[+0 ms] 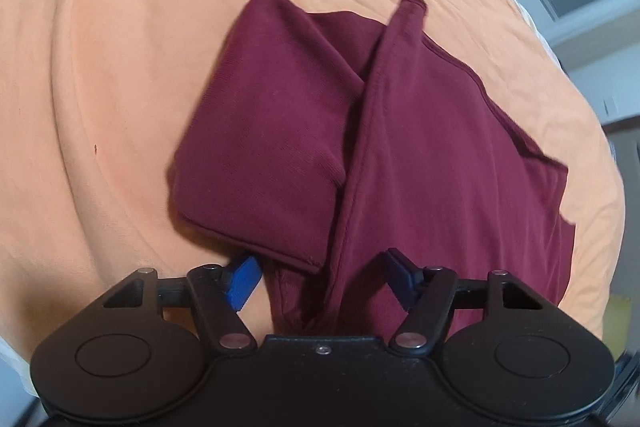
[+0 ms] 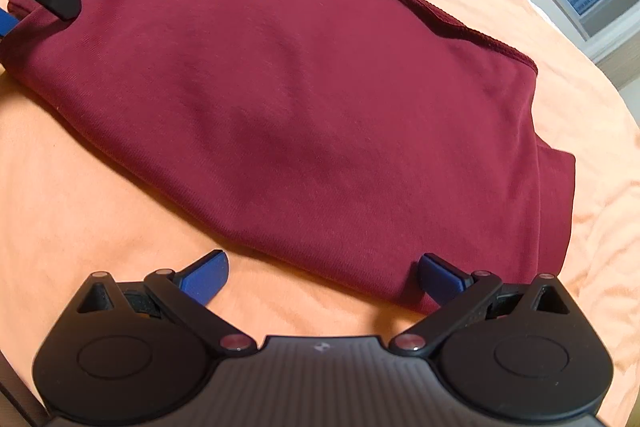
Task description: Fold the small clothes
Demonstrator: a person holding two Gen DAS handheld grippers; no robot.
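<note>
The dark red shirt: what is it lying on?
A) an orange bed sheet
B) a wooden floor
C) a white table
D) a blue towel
A: the dark red shirt is spread on an orange bed sheet that shows all around it in both wrist views.

We're holding the left gripper (image 1: 326, 277) with its jaws spread wide, blue fingertips (image 1: 242, 281) pointing forward and angled outward. We're keeping the right gripper (image 2: 322, 277) just as wide apart, its blue pads (image 2: 206, 277) splayed to either side. From the right wrist view, we're seeing part of the left gripper's black linkage poking in at the top left corner.
</note>
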